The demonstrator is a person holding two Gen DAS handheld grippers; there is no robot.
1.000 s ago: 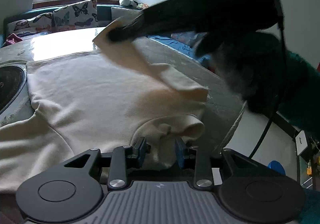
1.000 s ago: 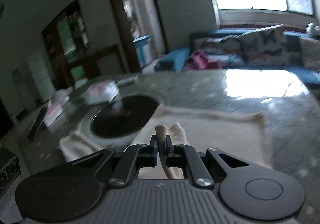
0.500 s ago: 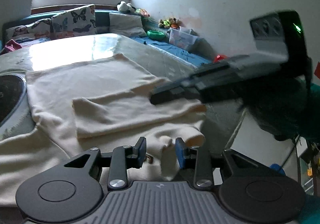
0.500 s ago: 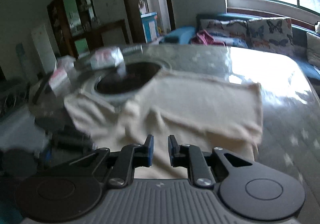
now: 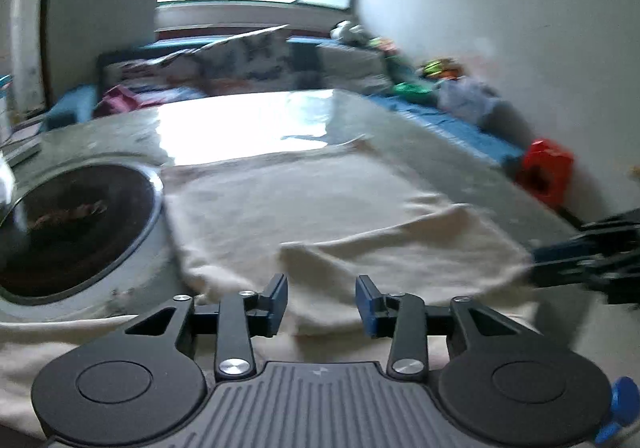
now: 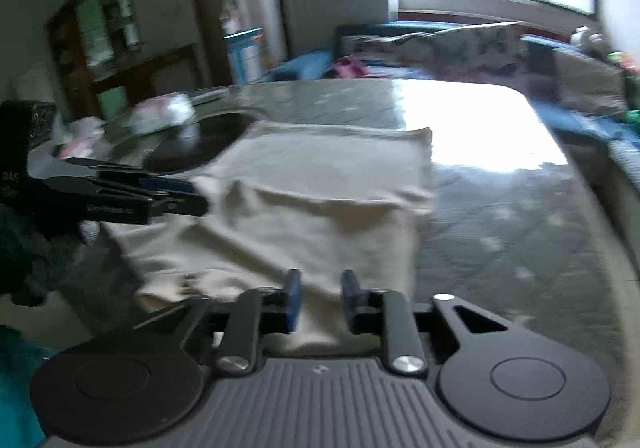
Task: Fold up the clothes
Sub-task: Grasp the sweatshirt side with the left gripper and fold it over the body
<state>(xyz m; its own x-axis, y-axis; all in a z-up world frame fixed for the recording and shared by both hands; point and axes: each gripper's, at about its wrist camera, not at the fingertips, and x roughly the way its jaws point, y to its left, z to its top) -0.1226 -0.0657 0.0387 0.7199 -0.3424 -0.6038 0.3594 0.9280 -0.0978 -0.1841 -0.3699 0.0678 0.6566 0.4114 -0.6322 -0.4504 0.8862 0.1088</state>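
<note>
Left wrist view shows a cream garment spread flat on a grey stone-patterned table, with one sleeve folded across its body. Landmark: a round black hotplate set into the table. The garment lies just beside the hotplate, on its right in this view, one edge touching the metal rim. The left gripper hovers over the garment's near edge, its blue-padded jaws opening, pressing on nothing. The right gripper sits at the garment's far side from the hotplate, its jaws opening too. Right wrist view shows cloth below its gap, unclamped. Both pictures are blurred.
</note>
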